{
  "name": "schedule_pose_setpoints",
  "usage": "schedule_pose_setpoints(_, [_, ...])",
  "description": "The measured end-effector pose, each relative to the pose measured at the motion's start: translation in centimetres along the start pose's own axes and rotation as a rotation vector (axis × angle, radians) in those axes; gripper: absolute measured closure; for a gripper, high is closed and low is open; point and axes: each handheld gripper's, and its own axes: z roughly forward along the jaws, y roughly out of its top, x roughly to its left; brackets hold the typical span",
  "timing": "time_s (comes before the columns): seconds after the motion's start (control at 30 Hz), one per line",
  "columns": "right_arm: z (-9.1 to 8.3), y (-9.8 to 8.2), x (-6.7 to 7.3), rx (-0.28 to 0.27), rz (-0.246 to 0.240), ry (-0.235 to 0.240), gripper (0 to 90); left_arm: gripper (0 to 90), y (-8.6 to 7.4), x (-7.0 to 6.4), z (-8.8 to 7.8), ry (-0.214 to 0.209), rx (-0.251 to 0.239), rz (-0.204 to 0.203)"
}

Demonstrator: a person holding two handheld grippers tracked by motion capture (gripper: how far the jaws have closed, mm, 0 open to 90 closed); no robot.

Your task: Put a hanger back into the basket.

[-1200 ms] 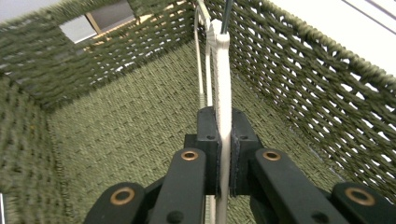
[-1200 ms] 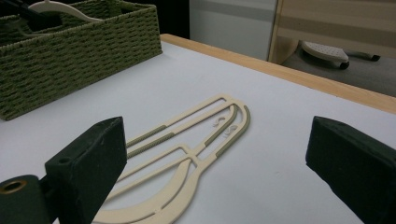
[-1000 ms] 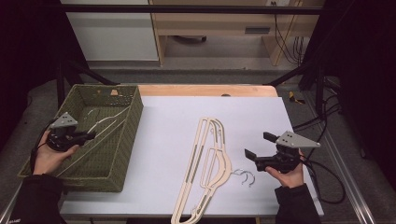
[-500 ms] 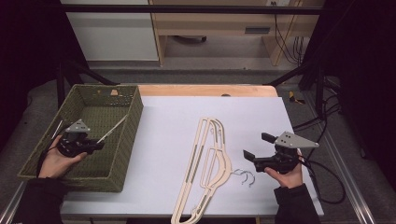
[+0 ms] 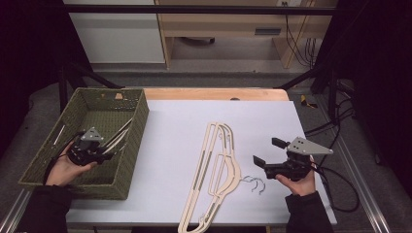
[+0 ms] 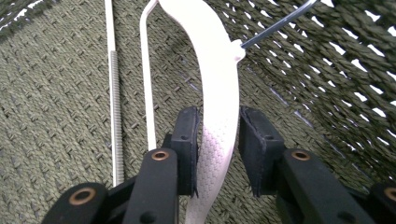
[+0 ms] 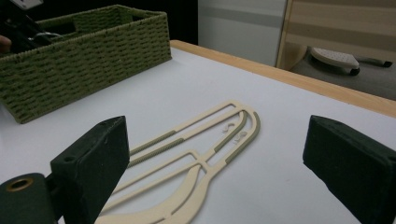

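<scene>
Jaws of our left gripper (image 6: 217,149) stand either side of a cream hanger's arm (image 6: 217,93); one pad (image 6: 187,149) touches it, the other (image 6: 254,151) sits just off it, so we cannot tell whether the grip is closed on it. This gripper (image 5: 104,154) is down inside the green woven basket (image 5: 138,104), near the wall that faces the open table, with the hanger (image 5: 119,136) slanting up against that wall. In the left gripper view the woven wall rises close on one side, and the hanger's thin wire hook (image 6: 275,23) reaches toward it. On the other side a ribbed bar (image 6: 114,93) lies flat on the basket floor, with bare weave beyond it.

Our right gripper (image 5: 266,153) is held wide apart above the white tabletop (image 5: 180,126), clamped on nothing. Just beside it lie two flat cream hangers (image 5: 218,165), stacked partly over each other, their wire hooks (image 5: 255,183) curling near our right hand (image 5: 299,182). In the right gripper view those hangers (image 7: 196,149) lie between the two pads and well ahead of them, and the basket (image 7: 88,70) stands farther off.

Between basket and hangers we see a broad bare strip of white surface. A wooden edge (image 5: 214,93) bounds the far side of the table. Beyond it is grey floor, pale wooden furniture (image 5: 223,24) and dark cables (image 5: 296,34).
</scene>
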Motion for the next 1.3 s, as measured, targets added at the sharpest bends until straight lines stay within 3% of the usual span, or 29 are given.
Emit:
schedule_pose_setpoints(0.2, [-0.2, 0.1, 0.0, -0.015, 0.018, -0.004, 6.6, 59.2, 0.2, -0.1, -1.2, 0.003, -0.049, 0.004])
schedule_pose_setpoints(0.27, [-0.3, 0.1, 0.0, -0.011, 0.024, 0.002, 6.7, 54.8, 0.2, -0.2, -1.8, 0.025, -0.082, 0.007])
schedule_pose_setpoints(0.47, [-0.6, 0.0, 0.1, -0.001, 0.027, 0.0, 6.3, 40.7, 0.6, -0.5, -4.5, 0.034, -0.259, -0.058])
schedule_pose_setpoints(0.63, [-1.1, 0.1, 0.3, -0.015, 0.035, 0.002, 4.8, 26.9, 1.4, -2.0, -6.4, 0.042, -0.411, -0.089])
schedule_pose_setpoints(0.8, [-1.6, -0.3, 0.4, 0.002, 0.056, 0.025, 6.2, 34.1, 2.8, -4.3, -7.7, 0.068, -0.532, -0.076])
schedule_pose_setpoints(0.97, [-2.0, -0.9, 0.3, 0.01, 0.048, 0.007, 4.8, 32.0, 4.3, -7.1, -8.0, 0.022, -0.627, -0.051])
schedule_pose_setpoints(1.1, [-2.0, -1.4, 0.1, 0.028, 0.043, 0.006, 6.3, 30.5, 5.4, -9.8, -7.4, -0.023, -0.649, -0.026])
schedule_pose_setpoints(1.23, [-1.6, -1.6, 0.3, 0.042, 0.032, 0.014, 7.4, 29.0, 6.3, -13.1, -5.9, -0.099, -0.668, -0.021])
schedule_pose_setpoints(1.3, [-1.4, -1.9, 0.4, 0.063, 0.025, 0.015, 8.2, 29.6, 6.7, -14.5, -5.2, -0.106, -0.661, -0.009])
